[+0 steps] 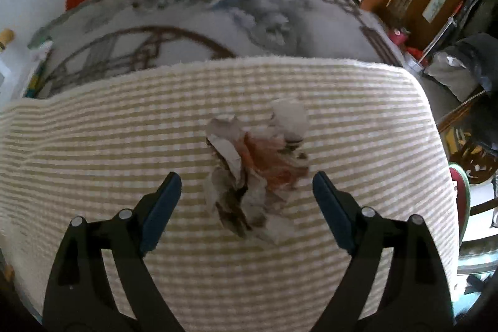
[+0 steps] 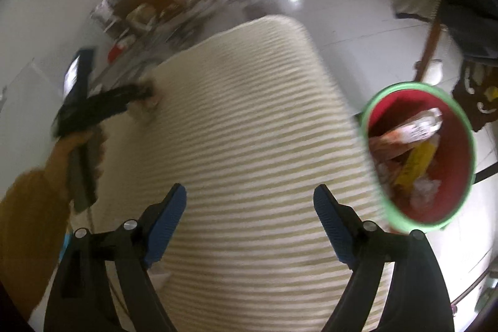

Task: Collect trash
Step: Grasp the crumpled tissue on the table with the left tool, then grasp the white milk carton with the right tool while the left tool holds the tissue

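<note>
Left hand-held gripper poised over crumpled trash; right one idle near the bin.

You held the left hand-held gripper (image 1: 246, 185) wide, one finger on each side of the crumpled paper wad (image 1: 255, 167), probably so a single squeeze could take it. The wad lay mid-width on the striped cloth (image 1: 93, 145) covering the tabletop, nearer its far edge. Your right hand-held gripper (image 2: 249, 198) was also wide and empty above the cloth. The red bin with a green rim (image 2: 467, 145), already holding wrappers, stood just off the tabletop's right edge. Nothing visible blocked the grasp.
</note>
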